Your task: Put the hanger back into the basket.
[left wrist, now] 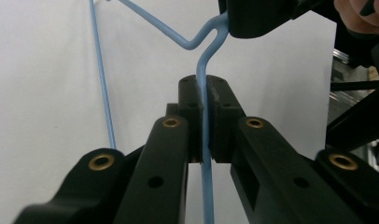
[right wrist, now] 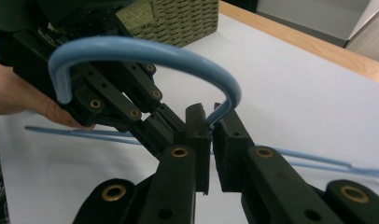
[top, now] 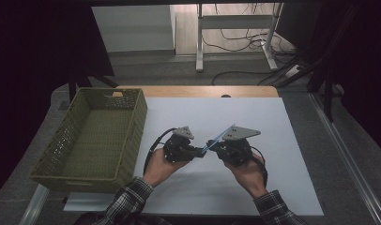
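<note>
basket point(top: 92, 136): green, at the table's left edge, well apart from both hands.
left gripper point(top: 196, 151): your jaws are pinched on the blue wire hanger point(left wrist: 204, 84), low on its neck.
hanger: held above the white sheet point(top: 282, 140), between your two grippers.
right gripper point(top: 213, 144): clamped on the hook's base point(right wrist: 221, 112).
step: two-handed hold on the hanger neck; looks like bending or reorienting it.
next move: keep one clamp fixed, work the other slowly; wire may slip in the pads.
left gripper view: shows hanger shoulder and long leg point(left wrist: 101, 74).
right gripper view: shows the full hook curve point(right wrist: 145, 49) and your left hand point(right wrist: 19, 100).
</note>
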The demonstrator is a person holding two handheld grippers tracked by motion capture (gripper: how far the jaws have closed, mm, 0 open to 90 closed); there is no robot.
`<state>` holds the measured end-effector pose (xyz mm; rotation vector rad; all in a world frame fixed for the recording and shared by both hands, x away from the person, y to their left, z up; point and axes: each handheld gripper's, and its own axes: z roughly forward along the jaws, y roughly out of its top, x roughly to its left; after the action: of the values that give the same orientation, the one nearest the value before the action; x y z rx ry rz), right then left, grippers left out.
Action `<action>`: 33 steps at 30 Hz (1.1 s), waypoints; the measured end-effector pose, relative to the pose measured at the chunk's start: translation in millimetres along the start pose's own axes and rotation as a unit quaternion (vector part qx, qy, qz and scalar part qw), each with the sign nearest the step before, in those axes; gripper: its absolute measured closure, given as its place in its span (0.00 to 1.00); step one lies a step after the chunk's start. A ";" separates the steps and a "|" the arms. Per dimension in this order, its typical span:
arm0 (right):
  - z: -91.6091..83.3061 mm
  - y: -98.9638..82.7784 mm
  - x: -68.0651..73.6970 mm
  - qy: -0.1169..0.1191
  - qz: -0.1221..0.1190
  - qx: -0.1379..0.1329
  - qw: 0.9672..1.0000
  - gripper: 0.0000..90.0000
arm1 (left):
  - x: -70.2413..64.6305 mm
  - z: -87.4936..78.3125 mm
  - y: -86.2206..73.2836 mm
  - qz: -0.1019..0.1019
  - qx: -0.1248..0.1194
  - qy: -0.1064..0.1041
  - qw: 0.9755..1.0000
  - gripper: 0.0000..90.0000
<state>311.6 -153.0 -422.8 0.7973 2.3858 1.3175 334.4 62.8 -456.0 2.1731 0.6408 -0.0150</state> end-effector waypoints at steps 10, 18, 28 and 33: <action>0.5 20.7 10.0 -0.030 -0.003 0.034 0.999 0.95 | -10.5 -22.7 2.0 0.023 0.028 0.041 0.999 0.65; 9.6 23.3 13.7 -0.024 0.001 0.052 0.998 0.95 | -7.4 -14.8 12.1 0.005 0.069 0.030 0.997 0.80; 9.3 25.5 17.7 -0.020 -0.007 0.055 0.998 0.94 | -3.2 -14.0 16.7 -0.020 0.093 0.022 0.995 0.97; 4.2 27.7 15.5 -0.007 0.005 0.035 0.999 0.76 | 9.5 -23.7 14.0 -0.076 0.066 -0.029 0.994 0.97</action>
<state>310.2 -129.0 -401.5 0.8362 2.4325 1.2336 344.1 77.4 -432.7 2.2354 0.7899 -0.2066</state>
